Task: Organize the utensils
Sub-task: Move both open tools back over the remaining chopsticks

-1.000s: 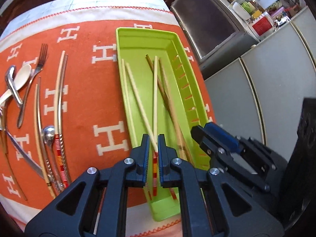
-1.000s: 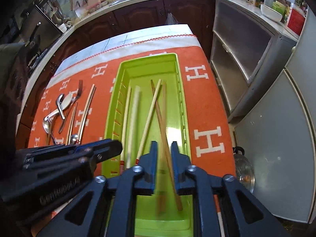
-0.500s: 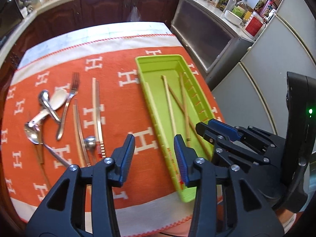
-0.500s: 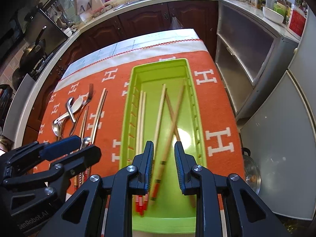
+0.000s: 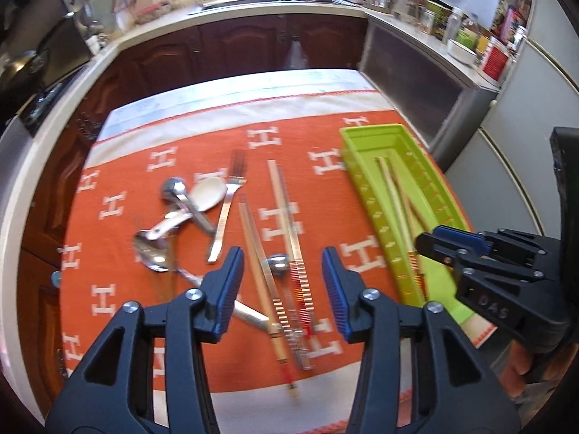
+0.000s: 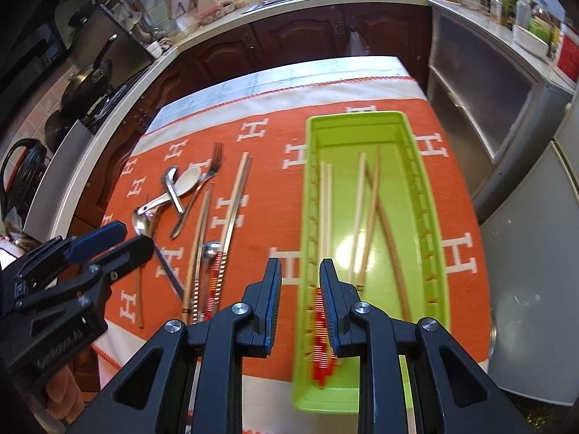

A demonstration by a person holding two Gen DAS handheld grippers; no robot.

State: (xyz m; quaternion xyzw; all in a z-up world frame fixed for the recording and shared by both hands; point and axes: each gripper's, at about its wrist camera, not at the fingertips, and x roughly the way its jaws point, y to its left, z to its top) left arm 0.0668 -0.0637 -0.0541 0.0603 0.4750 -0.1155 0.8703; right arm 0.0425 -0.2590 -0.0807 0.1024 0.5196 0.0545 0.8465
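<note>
1. The loose utensils are lying on the orange cloth (image 5: 318, 133) covering the desk: a fork (image 5: 228, 213), a white spoon (image 5: 209, 198), metal spoons (image 5: 152, 251) and two pairs of metal chopsticks (image 5: 289, 231).
2. The metal chopsticks are lying side by side, just right of the fork, and a small metal spoon (image 5: 278, 264) is resting between them.
3. The green tray (image 6: 432, 224) is sitting on the right part of the cloth, well apart from the spoons. It is holding several wooden chopsticks (image 6: 358, 213), some crossing each other, their red-banded ends pointing toward me.
4. I am holding my left gripper (image 5: 284, 285) above the near ends of the metal chopsticks. Its jaws are spread wide and are gripping nothing.
5. I am holding my right gripper (image 6: 300, 305) above the near left edge of the tray. Its jaws are parted, with nothing between them.
6. Each gripper is appearing at the edge of the other gripper's wrist view.
7. Dark wooden cabinets (image 6: 289, 43) are standing beyond the desk.
</note>
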